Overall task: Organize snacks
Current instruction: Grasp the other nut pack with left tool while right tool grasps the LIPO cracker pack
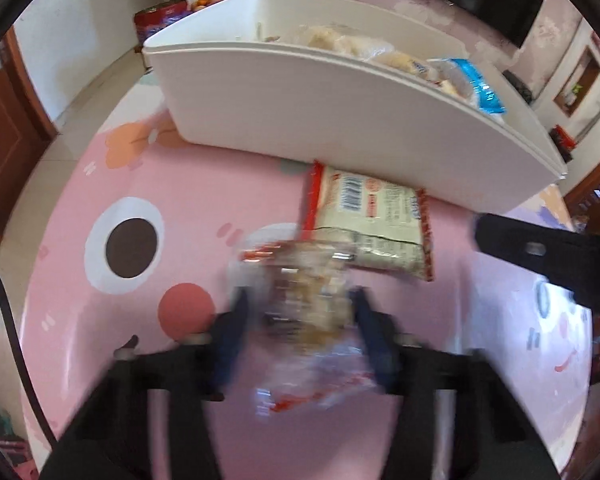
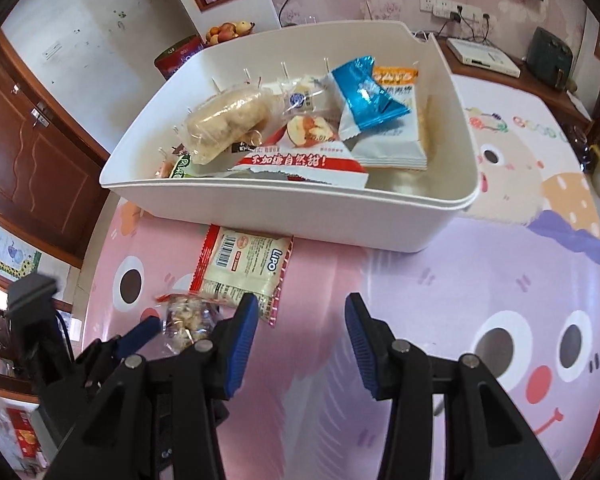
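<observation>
Pink cartoon-print desk (image 2: 440,280) carries the white bin (image 2: 300,216). Just in front of the bin lies the Lipo packet (image 2: 246,268), and a clear nut bag (image 2: 184,320) overlaps the packet's near edge.

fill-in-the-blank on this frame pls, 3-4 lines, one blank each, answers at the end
1. The left gripper has its blue pads on either side of a clear ____ snack packet.
2. The Lipo packet lies on the mat, just in front of the white ____.
3. The right gripper holds ____ between its pads.
4. The blue foil packet sits ____ the bin.

Missing words: nut; bin; nothing; inside
</observation>
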`<action>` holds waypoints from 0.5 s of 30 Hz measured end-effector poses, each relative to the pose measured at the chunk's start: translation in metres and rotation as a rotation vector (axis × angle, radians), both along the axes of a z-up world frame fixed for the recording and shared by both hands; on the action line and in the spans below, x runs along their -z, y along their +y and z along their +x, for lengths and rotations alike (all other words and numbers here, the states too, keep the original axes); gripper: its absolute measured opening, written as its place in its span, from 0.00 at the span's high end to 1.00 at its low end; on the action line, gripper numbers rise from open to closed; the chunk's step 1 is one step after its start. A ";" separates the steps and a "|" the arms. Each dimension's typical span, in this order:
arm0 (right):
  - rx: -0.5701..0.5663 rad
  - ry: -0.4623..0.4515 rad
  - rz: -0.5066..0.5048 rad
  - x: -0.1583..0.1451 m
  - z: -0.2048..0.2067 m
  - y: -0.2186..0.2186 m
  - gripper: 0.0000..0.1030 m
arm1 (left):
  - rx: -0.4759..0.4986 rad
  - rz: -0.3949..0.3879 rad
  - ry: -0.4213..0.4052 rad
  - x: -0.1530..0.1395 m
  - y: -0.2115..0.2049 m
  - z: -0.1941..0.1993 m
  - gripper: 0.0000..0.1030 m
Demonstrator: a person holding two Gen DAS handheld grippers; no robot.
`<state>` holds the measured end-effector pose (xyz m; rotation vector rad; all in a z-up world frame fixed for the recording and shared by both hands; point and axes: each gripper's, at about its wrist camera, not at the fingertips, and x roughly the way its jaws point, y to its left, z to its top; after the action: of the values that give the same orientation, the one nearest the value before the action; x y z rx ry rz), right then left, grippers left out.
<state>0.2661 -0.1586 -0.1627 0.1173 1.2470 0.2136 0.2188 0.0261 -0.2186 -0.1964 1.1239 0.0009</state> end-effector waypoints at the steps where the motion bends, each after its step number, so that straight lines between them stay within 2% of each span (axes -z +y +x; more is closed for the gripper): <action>1: 0.001 0.005 0.002 0.002 0.002 0.002 0.55 | -0.006 0.017 0.002 0.000 0.001 -0.001 0.60; 5: 0.011 0.031 0.020 0.012 0.010 0.013 0.53 | -0.044 0.065 -0.017 -0.001 0.016 -0.015 0.61; 11: 0.046 0.057 0.028 0.029 0.021 0.032 0.45 | -0.118 0.058 0.002 0.001 0.051 -0.027 0.61; 15: 0.041 0.025 -0.014 0.034 0.022 0.052 0.38 | -0.138 0.059 0.009 0.002 0.067 -0.033 0.61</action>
<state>0.2885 -0.1069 -0.1964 0.1341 1.2692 0.1681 0.1853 0.0929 -0.2209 -0.2211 1.1156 0.1580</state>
